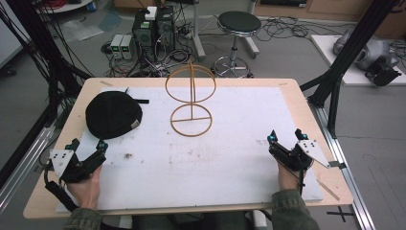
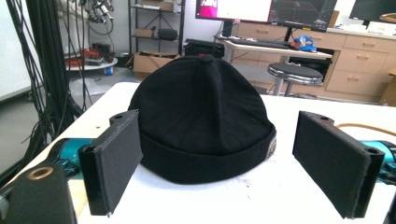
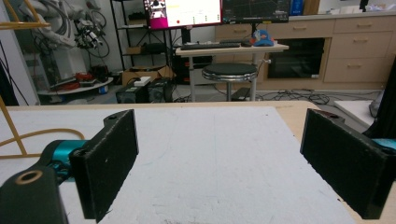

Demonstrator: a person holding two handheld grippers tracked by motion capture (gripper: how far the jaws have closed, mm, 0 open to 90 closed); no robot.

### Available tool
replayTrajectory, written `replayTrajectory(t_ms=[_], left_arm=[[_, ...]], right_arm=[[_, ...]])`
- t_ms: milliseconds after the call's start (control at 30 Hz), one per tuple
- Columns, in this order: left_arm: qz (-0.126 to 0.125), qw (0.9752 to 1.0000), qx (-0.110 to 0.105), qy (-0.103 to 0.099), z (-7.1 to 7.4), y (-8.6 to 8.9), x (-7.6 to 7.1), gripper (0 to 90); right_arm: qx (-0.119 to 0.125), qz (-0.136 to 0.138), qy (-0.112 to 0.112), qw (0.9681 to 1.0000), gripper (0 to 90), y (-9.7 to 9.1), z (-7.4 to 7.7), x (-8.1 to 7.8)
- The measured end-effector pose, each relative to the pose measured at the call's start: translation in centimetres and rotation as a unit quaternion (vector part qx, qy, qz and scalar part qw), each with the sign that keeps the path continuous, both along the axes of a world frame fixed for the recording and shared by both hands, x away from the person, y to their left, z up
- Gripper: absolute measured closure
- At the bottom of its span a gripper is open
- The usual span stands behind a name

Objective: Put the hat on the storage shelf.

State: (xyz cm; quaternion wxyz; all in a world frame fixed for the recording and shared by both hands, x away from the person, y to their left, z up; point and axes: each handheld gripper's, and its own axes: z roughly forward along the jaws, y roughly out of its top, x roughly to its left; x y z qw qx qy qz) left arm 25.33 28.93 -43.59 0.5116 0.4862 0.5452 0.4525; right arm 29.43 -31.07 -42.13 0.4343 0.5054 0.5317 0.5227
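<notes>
A black beanie hat (image 1: 113, 114) lies on the white board at the left; in the left gripper view the hat (image 2: 204, 116) sits just ahead, between the jaws' line. My left gripper (image 1: 88, 144) rests open near the front left, a short way short of the hat, and its open jaws (image 2: 224, 168) hold nothing. A yellow wire hat stand (image 1: 191, 98) rises at the middle back. My right gripper (image 1: 286, 135) stands open at the front right over bare board, seen also as the right gripper (image 3: 224, 163) with a wide gap.
The white board (image 1: 201, 158) covers a wooden table (image 1: 297, 96). Behind the table stand a round stool (image 1: 238, 24), computer boxes (image 1: 153, 28) and cables on the floor. Black frame posts (image 1: 335, 81) flank the right side, cable bundles (image 1: 43, 57) the left.
</notes>
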Motion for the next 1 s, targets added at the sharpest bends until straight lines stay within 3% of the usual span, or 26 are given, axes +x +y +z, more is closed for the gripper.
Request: replayTrajectory(t_ms=[367,633,767,1000], left_arm=[[0.008,0.9999,-0.010,-0.003,0.1,0.1,-0.1,13.6],[0.005,0.9999,-0.006,-0.011,0.4,0.2,-0.3,13.9],[0.003,0.9998,-0.004,-0.019,1.6,0.4,-0.3,14.4],[-0.015,0.9996,0.025,0.004,4.9,1.1,1.4,14.9]], right_arm=[[0.002,0.000,0.001,1.0000,10.5,0.0,0.0,0.0],[0.001,0.003,0.004,1.0000,10.6,0.2,-0.1,0.1],[-0.007,0.005,0.007,0.9999,10.5,0.2,-0.1,0.2],[-0.020,0.009,0.008,0.9997,10.5,0.2,0.0,0.5]])
